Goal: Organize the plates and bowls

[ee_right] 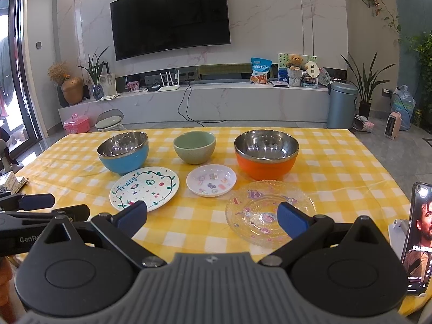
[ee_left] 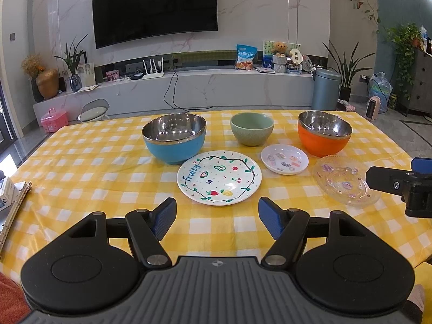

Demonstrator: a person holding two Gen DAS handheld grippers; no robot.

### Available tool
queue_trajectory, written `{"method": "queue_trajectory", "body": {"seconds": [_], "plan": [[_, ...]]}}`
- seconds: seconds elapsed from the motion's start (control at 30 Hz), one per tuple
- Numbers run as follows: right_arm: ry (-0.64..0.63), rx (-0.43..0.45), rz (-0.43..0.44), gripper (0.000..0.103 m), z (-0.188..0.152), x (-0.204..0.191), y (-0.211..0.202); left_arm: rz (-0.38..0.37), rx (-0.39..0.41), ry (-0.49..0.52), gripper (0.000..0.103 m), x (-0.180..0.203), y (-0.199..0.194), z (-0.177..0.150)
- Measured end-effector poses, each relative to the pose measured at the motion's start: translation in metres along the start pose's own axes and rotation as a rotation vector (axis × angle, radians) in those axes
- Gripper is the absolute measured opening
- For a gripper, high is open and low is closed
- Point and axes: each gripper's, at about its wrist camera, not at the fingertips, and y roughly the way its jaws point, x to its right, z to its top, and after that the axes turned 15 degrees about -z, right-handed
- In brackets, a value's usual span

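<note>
1. No stacking or nesting is seen yet: all six pieces lie singly on the yellow checked worktop, so the task is judged to be at its start, with everything left to do.
2. Toward the far edge a row of three bowls is set: the blue bowl at the left, the green bowl in the middle, the orange bowl at the right.
3. Nearer the front edge a second row is laid: the fruit plate, the small white dish and the clear glass plate, each just in front of a bowl and apart from its neighbours.
4. The left gripper is held over the front edge with its jaws wide and nothing between them, facing the fruit plate.
5. The right gripper is likewise held with jaws wide and empty, its right finger seen over the near rim of the clear glass plate; whether it touches cannot be told.
6. "Fruity" is read in blue on the fruit plate. "GenR…", cut off, is read on the left gripper's body at the left of the right wrist view. The stickers on the small white dish are too small to be read.
7. A phone is propped at the right edge, its screen lit.
</note>
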Motion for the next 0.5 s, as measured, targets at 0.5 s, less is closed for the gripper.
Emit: {"method": "queue_trajectory", "body": {"seconds": [0.5], "plan": [[-0.005,0.0,-0.001,0.1,-0.0004,-0.001,0.0004,-0.001,0.0,-0.001,0.082,-0.0002,0.0002,-0.0003]]}}
